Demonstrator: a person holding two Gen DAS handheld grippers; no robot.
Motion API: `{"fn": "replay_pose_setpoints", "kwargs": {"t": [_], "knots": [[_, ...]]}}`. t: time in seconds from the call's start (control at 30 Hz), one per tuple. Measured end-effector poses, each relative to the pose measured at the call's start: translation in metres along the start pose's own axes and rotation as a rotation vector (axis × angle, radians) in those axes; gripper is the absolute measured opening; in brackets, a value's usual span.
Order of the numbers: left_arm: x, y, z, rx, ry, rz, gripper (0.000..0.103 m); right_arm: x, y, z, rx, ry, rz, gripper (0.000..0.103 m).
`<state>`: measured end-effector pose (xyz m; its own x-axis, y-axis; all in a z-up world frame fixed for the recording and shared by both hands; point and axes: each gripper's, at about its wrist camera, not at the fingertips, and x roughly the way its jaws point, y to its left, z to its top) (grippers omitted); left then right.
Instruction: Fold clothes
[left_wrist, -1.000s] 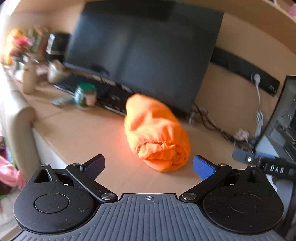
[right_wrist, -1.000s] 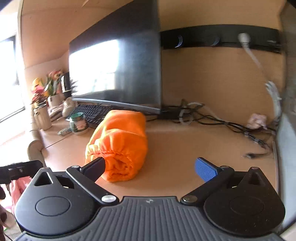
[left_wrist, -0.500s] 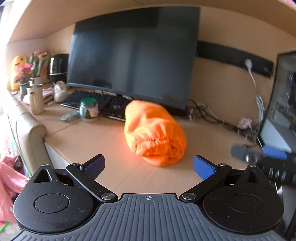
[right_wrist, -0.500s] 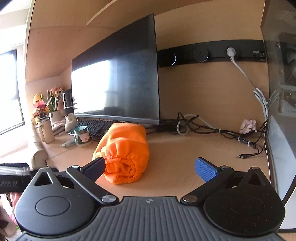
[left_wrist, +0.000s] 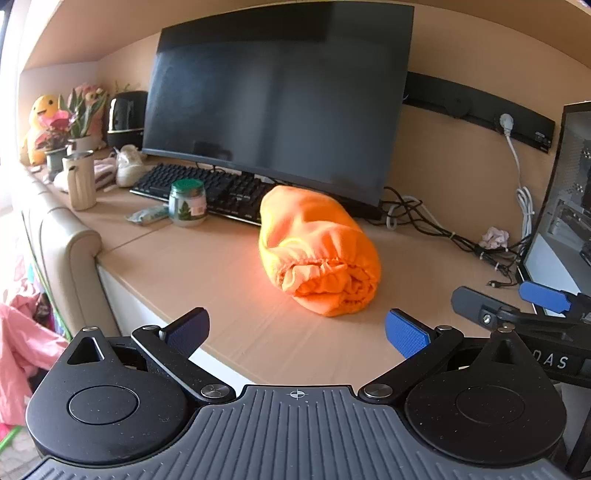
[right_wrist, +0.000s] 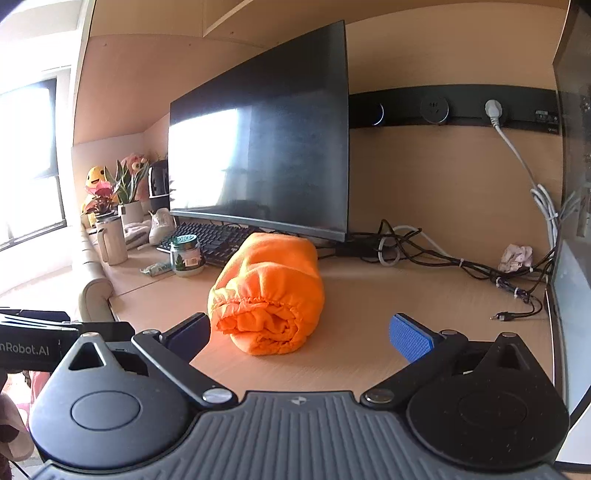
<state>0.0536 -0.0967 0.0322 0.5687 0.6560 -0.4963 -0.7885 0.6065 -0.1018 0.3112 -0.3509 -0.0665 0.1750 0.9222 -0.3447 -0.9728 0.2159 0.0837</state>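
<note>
Both grippers have been pulled back a little from the desk (left_wrist: 229, 266), and the view is now sharp. The left gripper (left_wrist: 297, 328) is held with its blue pads wide apart, and nothing is held between them. The right gripper (right_wrist: 299, 332) is spread wide too, and it is empty. Just past the pads, the orange cloth (left_wrist: 317, 254) is seen rolled up on the desk, near the front edge. Farther back, a jar (left_wrist: 186, 201), a keyboard (left_wrist: 207, 186) and a big dark screen (left_wrist: 273, 96) are seen.
</note>
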Motion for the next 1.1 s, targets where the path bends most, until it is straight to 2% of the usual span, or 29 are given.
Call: {"fn": "replay_pose_setpoints", "kwargs": {"t": [0.43, 1.1], "knots": [[-0.0007, -0.0002, -0.0068, -0.017, 0.025, -0.001, 0.103, -0.0055, -0.0027, -0.0026, 0.011, 0.017, 0.013, 0.103], [-0.0026, 0.0013, -0.0024, -0.006, 0.010, 0.000, 0.103, -0.0072, -0.0028, -0.0035, 0.019, 0.022, 0.024, 0.103]]}}
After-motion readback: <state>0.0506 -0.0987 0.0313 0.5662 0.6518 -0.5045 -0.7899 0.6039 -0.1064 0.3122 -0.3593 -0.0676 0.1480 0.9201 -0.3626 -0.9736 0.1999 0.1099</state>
